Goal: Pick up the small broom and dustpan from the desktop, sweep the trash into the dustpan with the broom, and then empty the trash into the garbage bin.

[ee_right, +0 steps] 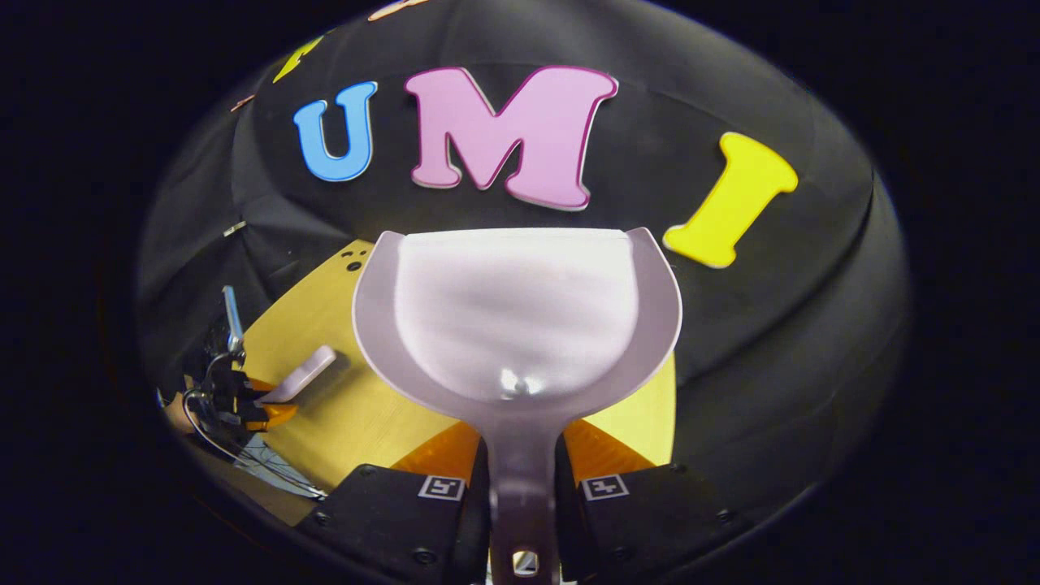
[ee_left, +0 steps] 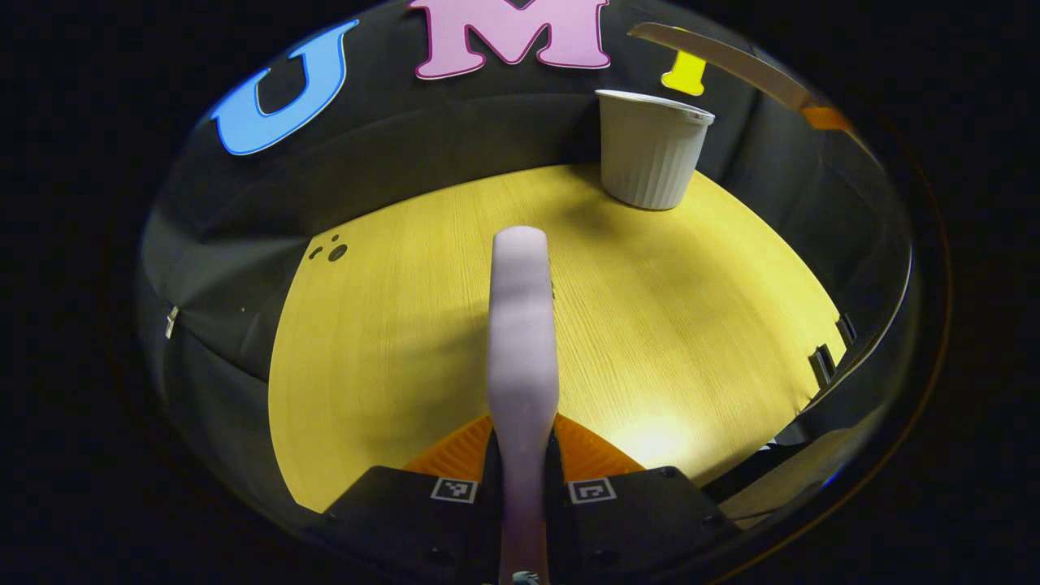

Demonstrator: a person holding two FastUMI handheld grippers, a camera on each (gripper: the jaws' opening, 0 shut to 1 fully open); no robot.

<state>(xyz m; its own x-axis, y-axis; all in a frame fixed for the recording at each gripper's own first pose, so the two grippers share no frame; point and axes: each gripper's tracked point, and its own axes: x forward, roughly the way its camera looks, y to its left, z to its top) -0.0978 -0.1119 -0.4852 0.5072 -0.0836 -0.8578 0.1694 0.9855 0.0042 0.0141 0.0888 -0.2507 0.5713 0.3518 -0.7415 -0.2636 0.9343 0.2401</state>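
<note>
Left gripper (ee_left: 522, 455) jaws clamped on broom (ee_left: 522, 325), right gripper (ee_right: 522, 467) jaws on dustpan (ee_right: 516, 317) (raised, above desktop (ee_right: 341, 406)).

text: none readable | tongs (ee_left: 524, 479): small square coded markers, no letters or numbers
</note>
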